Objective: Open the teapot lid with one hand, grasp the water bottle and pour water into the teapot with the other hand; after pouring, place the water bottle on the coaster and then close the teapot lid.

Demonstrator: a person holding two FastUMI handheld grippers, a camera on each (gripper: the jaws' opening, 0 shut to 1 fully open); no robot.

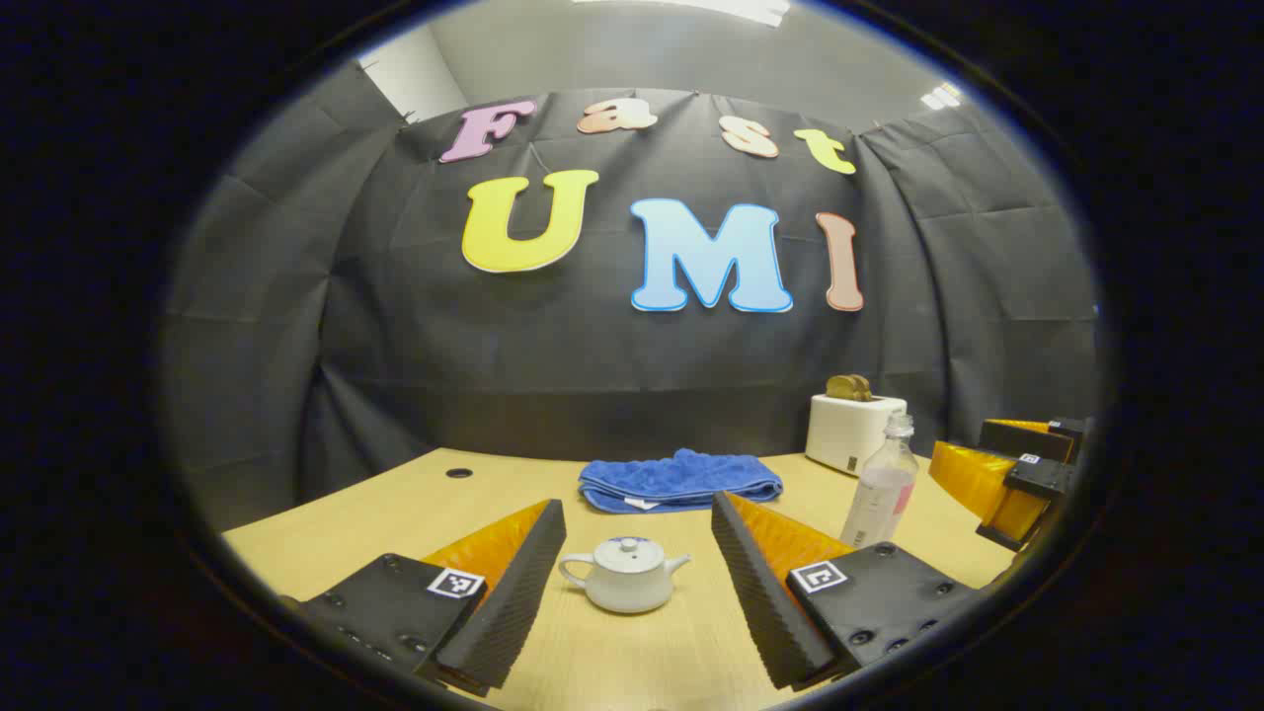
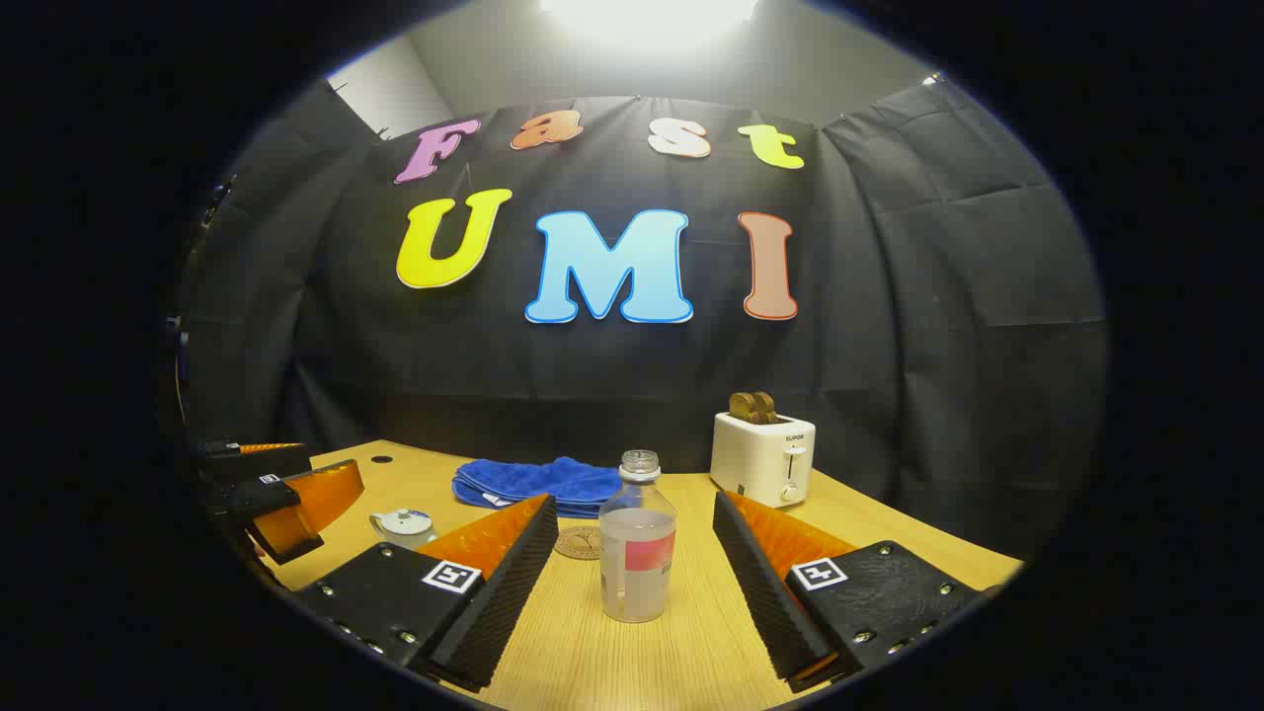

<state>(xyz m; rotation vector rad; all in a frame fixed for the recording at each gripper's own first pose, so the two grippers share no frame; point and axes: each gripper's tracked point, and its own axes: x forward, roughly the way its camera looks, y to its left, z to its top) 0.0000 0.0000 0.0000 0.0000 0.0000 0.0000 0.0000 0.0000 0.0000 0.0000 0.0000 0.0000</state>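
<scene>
Left claw [image 1: 638, 583] wide open, framing teapot [image 1: 624, 574] on surface, no contact, lid on. Right claw [image 2: 636, 583] wide open around bottle [image 2: 638, 538], not gripping. Coaster [image 2: 579, 542] behind bottle. Nothing done yet; all steps left.

front of teapot [image 1: 625, 575]: open table | behind: towel [image 1: 679, 480] | right: bottle [image 1: 881, 488], toaster [image 1: 853, 432]

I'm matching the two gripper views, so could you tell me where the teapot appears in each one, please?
Left gripper view: the teapot stands low in the centre, on the table between the left gripper's open fingers, lid on.
Right gripper view: the teapot is small at lower left, beside the left gripper, left of the bottle.
Shared landmark: the blue towel lies behind the teapot in both.
</scene>
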